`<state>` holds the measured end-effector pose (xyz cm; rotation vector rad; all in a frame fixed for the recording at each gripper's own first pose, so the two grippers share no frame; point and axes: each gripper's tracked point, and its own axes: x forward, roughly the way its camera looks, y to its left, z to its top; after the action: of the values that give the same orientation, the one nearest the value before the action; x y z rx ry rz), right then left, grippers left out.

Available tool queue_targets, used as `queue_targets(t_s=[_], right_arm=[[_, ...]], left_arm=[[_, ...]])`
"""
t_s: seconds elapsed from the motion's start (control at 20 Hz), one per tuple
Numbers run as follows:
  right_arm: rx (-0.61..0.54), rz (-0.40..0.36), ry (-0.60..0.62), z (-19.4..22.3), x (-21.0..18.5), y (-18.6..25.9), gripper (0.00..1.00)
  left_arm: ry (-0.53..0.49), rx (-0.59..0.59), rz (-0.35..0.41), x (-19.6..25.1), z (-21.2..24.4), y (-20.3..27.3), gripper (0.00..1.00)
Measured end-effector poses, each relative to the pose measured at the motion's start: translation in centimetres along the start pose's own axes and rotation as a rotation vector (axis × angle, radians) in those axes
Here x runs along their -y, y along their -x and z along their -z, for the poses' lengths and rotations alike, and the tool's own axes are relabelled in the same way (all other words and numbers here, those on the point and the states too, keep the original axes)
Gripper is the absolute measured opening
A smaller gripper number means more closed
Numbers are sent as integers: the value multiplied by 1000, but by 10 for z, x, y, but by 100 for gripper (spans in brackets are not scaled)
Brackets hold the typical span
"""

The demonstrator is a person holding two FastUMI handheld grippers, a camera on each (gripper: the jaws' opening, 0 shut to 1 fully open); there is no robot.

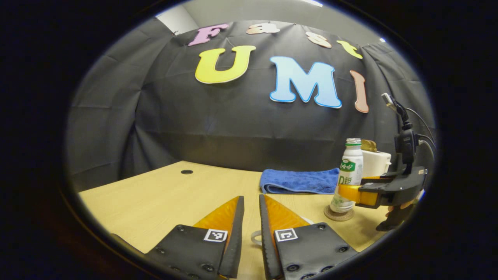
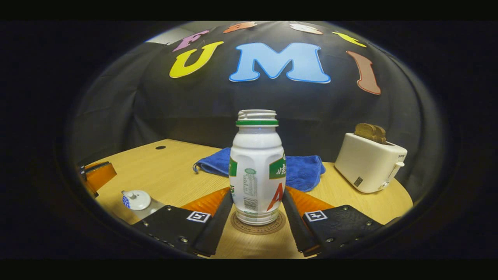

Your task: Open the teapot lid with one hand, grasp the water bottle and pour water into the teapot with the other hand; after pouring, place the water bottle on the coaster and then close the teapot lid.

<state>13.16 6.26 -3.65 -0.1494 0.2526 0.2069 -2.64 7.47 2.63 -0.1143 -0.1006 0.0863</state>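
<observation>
The water bottle [image 2: 256,171] stands upright on the coaster [image 2: 257,224], right between my right gripper [image 2: 255,212] fingers. Those fingers flank its lower body closely; whether the pads press on it or have just let go I cannot tell. In the left gripper view the same gripper sits around the bottle's lower half, well off to the right of my left fingers.

My left gripper [image 1: 251,217] is nearly closed, a narrow slit between the fingers, and through that slit I see a small white rim low down, possibly part of the teapot, but I cannot say that I grip anything. In the right gripper view, the teapot lid [image 2: 136,200] with its knob lies far left of my right fingers, apparently on the pot.

My judgement: the bottle is either not yet lifted or already set back; with no cap on it, both readings fit. Releasing the bottle and settling the lid are what may remain.
</observation>
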Motion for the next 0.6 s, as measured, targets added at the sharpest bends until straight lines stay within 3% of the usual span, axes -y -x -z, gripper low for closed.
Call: queue_targets(t_s=[0.15,0.3,0.4,0.45,0.6], right_arm=[[-10,3,-21,6,1,-2,73],[-9,3,-53,9,4,-3,74],[-10,0,-57,9,4,-2,73],[-9,-2,-49,10,3,-2,74],[-18,2,-36,12,4,-2,75]], left_arm=[[3,-2,2,0,1,0,34],[-2,-7,0,1,3,-1,27],[0,-10,2,1,4,-2,34],[0,-12,2,1,5,-2,30],[-5,-20,2,2,7,-4,34]])
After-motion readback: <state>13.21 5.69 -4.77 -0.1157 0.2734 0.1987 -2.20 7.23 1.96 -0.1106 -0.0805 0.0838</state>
